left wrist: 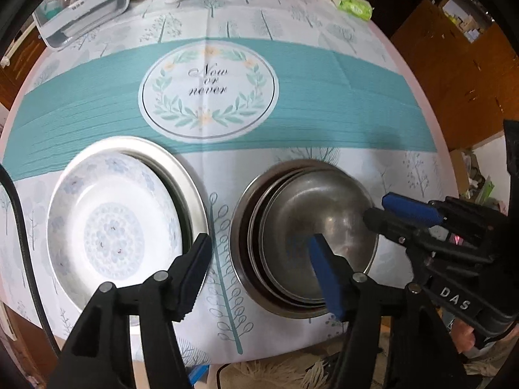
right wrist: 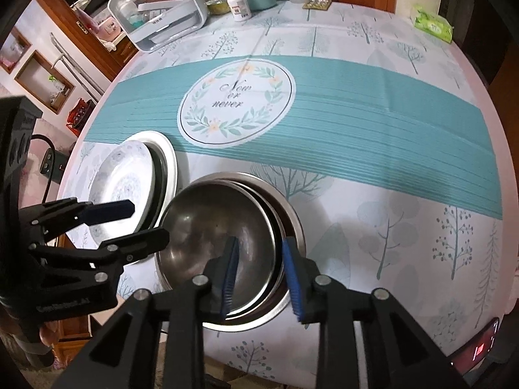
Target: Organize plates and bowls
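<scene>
Steel bowls [right wrist: 227,243] sit nested, the white plate [left wrist: 113,227] stacked at nine o'clock; right gripper [right wrist: 261,275] straddles the top bowl's rim unclamped, left gripper [left wrist: 259,275] gapes wide; next comes seating it squarely.

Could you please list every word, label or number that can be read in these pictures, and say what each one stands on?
"Now or never": in the round wreath emblem on the tablecloth.
"DAS": on the right gripper.
Embossed wording on the left gripper: too blurred to read.
White pill bottle label: too small.
Green packet print: too small.
</scene>
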Motion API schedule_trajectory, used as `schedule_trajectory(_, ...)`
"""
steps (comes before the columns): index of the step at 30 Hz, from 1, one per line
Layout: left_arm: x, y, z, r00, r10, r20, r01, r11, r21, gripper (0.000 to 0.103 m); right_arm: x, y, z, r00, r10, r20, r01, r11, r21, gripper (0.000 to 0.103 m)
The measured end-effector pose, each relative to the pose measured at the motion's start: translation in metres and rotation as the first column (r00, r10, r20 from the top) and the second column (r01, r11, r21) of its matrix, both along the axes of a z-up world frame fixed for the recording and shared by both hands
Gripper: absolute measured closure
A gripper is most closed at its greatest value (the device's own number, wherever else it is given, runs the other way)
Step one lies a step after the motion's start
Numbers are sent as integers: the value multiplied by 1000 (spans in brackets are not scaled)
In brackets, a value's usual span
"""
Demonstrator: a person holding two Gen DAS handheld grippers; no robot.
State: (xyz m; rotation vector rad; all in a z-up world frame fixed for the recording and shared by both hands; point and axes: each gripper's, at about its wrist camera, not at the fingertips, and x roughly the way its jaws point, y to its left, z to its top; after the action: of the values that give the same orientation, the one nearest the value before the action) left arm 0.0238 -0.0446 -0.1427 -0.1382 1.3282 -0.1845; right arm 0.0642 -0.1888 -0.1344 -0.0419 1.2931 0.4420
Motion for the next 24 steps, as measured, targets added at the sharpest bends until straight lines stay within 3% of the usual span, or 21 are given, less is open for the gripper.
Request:
schedule_trajectory(2,0,1,5,1000,4,24,-3,1000,-14,38,0,0,3,1000,3,15,-3,1000,1,74)
schedule_trajectory(5,0,2,13,998,20,62,-18,999,-33,25,-2,-2,9,999,5,43,-6,1000,2,74)
schedule_trajectory(13,-1,-1,20,996,15,87,-10,998,-62,22,-5,-13,24,995,-5,99,5,1000,3,73)
schedule_trajectory(17,-4,0,19,996,27,90,-22,998,-62,18,-7,-23,25,995,-23,101,22,1000,18,52)
schedule_trajectory(24,-9,8,2,998,50,49,-45,995,-87,17,-9,-37,3,997,-58,54,59,998,-15,51)
